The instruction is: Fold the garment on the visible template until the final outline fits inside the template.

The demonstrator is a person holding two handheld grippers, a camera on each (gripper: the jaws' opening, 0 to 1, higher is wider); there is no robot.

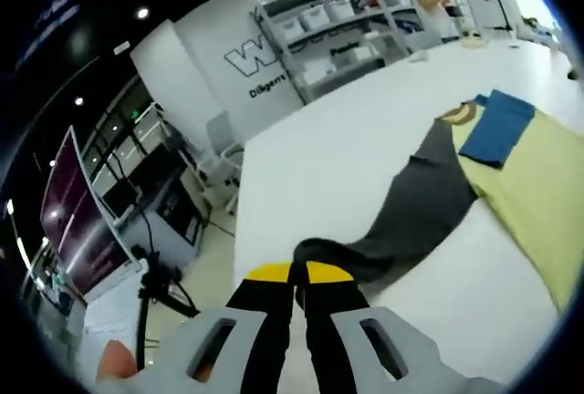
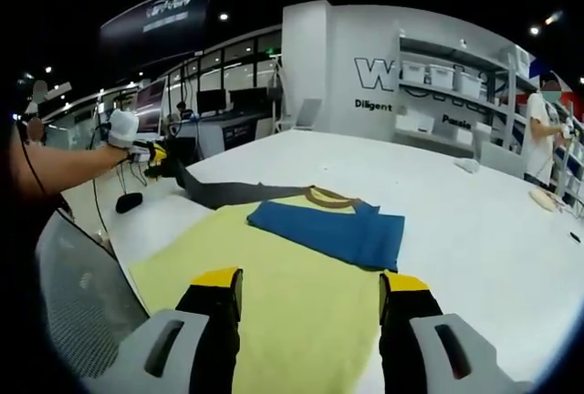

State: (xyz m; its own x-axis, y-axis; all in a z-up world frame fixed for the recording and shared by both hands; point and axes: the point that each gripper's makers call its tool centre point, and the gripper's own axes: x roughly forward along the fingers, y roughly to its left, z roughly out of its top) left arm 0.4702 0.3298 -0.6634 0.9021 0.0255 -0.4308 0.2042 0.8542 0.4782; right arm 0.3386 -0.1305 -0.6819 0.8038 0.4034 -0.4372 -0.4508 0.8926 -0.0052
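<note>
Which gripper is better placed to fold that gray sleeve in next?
Left. The left gripper is already shut on the gray sleeve end, stretched out over the table. The right gripper hovers open above the yellow shirt body.

Colour rundown: garment has yellow body (image 2: 274, 275), dark grey sleeve (image 1: 415, 207), blue sleeve (image 2: 333, 230), tan ribbed collar (image 2: 330, 197). No print on it, all plain blocks. Table top plain white (image 2: 456, 221). Both grippers black jaws, yellow tips, light grey bodies: left gripper (image 1: 299, 275), right gripper (image 2: 310, 289). Back wall white (image 2: 365, 47) with dark lettering. Shelf bins white (image 2: 438, 73).
</note>
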